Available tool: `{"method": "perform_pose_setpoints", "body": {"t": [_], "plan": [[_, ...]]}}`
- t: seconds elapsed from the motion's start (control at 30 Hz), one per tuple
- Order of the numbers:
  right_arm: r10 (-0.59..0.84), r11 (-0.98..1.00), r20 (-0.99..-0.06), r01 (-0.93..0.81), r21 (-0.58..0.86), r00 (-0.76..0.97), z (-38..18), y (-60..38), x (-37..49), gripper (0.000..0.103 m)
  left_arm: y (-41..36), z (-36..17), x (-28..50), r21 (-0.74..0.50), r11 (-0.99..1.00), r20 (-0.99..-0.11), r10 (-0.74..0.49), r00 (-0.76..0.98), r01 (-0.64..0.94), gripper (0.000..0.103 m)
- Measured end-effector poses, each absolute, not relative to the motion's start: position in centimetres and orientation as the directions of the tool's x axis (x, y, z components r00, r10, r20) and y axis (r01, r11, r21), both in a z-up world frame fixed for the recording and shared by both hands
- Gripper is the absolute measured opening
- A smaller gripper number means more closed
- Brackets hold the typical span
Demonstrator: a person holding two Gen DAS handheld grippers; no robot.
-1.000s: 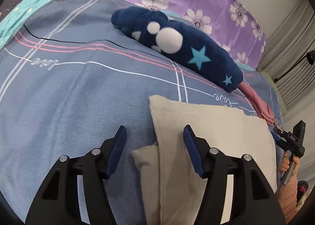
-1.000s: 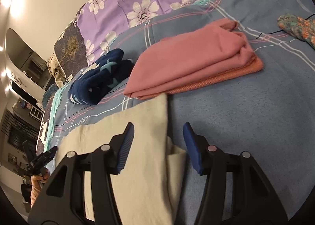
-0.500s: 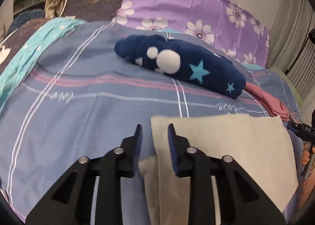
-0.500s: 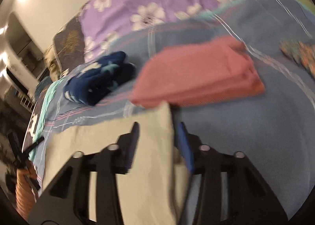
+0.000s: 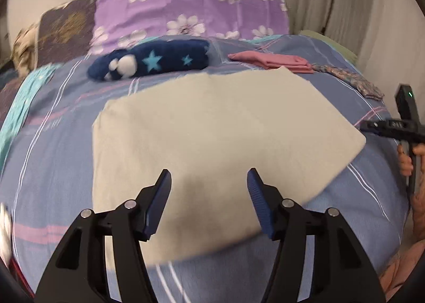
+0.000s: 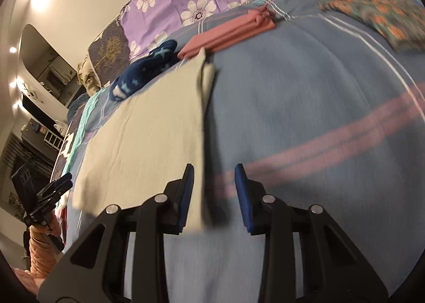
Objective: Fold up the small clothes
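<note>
A beige folded garment (image 5: 212, 138) lies flat on the blue striped bedspread (image 5: 53, 159). My left gripper (image 5: 209, 194) is open and empty, above the garment's near part, apart from it. In the right wrist view the garment (image 6: 148, 138) stretches away to the left, its right edge running between the fingers. My right gripper (image 6: 214, 197) is open and empty at that edge. Each gripper shows small at the other view's side, the right one (image 5: 393, 125) and the left one (image 6: 50, 191).
A navy star-patterned bundle (image 5: 151, 63) and a folded pink garment (image 5: 271, 61) lie beyond the beige one. A floral patterned cloth (image 6: 379, 19) lies at the far right. A purple flowered pillow (image 5: 191, 8) lines the head of the bed.
Both grippers closed on the garment's corners half a second ago, then opened and pulled back toward the near side. The garment now lies flat and released.
</note>
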State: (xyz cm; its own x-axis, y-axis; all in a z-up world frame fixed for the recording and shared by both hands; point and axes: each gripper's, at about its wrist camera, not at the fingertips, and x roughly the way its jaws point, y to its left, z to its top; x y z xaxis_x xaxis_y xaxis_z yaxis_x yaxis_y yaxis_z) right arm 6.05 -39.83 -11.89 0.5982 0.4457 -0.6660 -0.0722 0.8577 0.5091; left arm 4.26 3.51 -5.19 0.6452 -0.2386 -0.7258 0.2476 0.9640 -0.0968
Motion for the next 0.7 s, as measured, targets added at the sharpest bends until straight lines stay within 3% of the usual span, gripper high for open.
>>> {"method": "perform_pose_setpoints", "body": {"t": [0.17,0.43,0.67,0.7], "plan": [[0.538,0.789,-0.630,-0.071,0.611,0.560,-13.1,-39.3,2.5,0.042,8.8,-7.3,0.3,-0.275,0.961,-0.743,-0.236,0.626,0.035,0.060],[0.582,0.729,-0.611,-0.010,0.685,0.536,-13.9,-37.0,3.4,0.063,14.3,-11.4,-2.1,-0.577,0.811,-0.636,-0.375,0.675,-0.093,0.061],[0.553,0.726,-0.614,0.036,0.687,0.563,-14.2,-36.0,4.3,0.063,14.8,-12.4,1.1,-0.640,0.763,-0.581,-0.404,0.706,-0.091,0.060],[0.550,0.720,-0.610,0.047,0.693,0.570,-14.2,-36.0,4.5,0.063,15.0,-12.4,1.7,-0.649,0.756,-0.575,-0.410,0.708,-0.089,0.056]]}}
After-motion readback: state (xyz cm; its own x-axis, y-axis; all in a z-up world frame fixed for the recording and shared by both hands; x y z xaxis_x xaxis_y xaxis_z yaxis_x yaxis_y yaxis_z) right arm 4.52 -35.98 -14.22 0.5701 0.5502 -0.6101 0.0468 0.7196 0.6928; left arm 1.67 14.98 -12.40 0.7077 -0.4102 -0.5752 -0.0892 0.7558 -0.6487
